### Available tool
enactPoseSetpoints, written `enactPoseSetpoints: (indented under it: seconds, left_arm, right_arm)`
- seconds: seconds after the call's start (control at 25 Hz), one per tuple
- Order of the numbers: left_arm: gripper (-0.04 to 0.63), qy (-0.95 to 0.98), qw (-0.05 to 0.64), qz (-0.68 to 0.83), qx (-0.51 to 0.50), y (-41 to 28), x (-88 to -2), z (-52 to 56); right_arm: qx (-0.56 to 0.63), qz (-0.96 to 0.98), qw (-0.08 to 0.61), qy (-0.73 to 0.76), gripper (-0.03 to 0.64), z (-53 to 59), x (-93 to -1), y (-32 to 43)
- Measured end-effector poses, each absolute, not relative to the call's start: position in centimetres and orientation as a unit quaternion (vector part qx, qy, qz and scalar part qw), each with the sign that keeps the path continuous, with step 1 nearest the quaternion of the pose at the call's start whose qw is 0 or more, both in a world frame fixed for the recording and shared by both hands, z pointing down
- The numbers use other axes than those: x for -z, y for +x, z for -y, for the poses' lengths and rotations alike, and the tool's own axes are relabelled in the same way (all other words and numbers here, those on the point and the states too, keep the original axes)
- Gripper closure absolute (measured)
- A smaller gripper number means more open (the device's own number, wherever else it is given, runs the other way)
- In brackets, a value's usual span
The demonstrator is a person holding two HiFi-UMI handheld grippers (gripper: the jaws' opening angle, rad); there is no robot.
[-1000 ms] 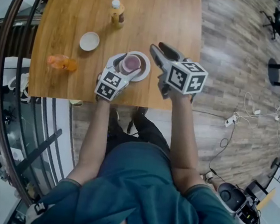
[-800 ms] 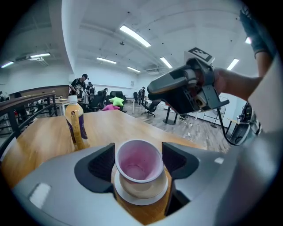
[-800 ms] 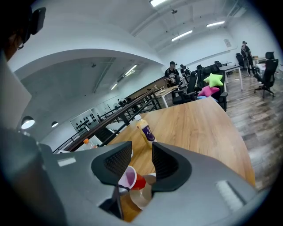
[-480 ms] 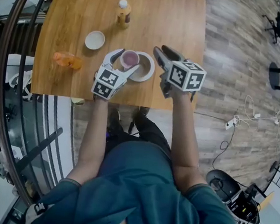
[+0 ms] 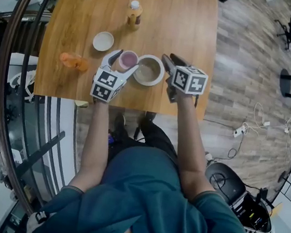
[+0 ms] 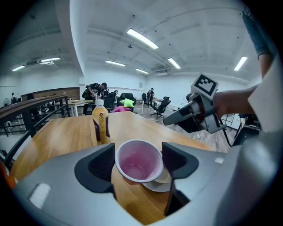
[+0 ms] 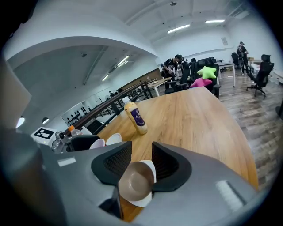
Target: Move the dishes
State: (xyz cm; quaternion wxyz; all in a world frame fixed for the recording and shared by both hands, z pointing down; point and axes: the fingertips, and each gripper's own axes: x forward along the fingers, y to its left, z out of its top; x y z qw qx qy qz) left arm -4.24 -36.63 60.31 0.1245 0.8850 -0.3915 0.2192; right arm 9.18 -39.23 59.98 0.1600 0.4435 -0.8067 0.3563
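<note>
A pink cup point(image 5: 127, 59) hangs just left of a brown bowl point(image 5: 147, 70) that rests on a white plate point(image 5: 158, 79) near the table's front edge. My left gripper point(image 5: 121, 63) is shut on the pink cup point(image 6: 138, 164), its pads against both sides. In the left gripper view the plate point(image 6: 160, 184) shows below and behind the cup. My right gripper point(image 5: 172, 60) is at the plate's right rim, jaws open. In the right gripper view the bowl point(image 7: 135, 182) and plate point(image 7: 146, 201) show low in the gap; contact cannot be told.
On the wooden table point(image 5: 182, 23) a small white bowl point(image 5: 103, 40) sits left of the cup, an orange bottle point(image 5: 72, 60) lies near the left edge, and a yellow bottle point(image 5: 135, 13) stands farther back. A railing point(image 5: 15, 72) runs along the left.
The left gripper has carried the pink cup off the bowl to the left and slightly up. The right gripper has sunk toward the plate's right rim.
</note>
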Motion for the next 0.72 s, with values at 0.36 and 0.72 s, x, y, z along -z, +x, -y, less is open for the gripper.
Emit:
enactPoseSetpoints:
  seconds: [0.36, 0.72]
  left_arm:
    - [0.267, 0.868, 0.152, 0.414, -0.23, -7.7, -62.6, 36.2]
    - [0.267, 0.85, 0.19, 0.425, -0.247, -9.8, -66.0, 35.3]
  right_arm:
    - [-0.377, 0.787, 0.191, 0.45, 0.489, 38.2, -64.1, 8.8]
    - [-0.393, 0.773, 0.225, 0.444, 0.489, 36.9, -67.9, 8.4]
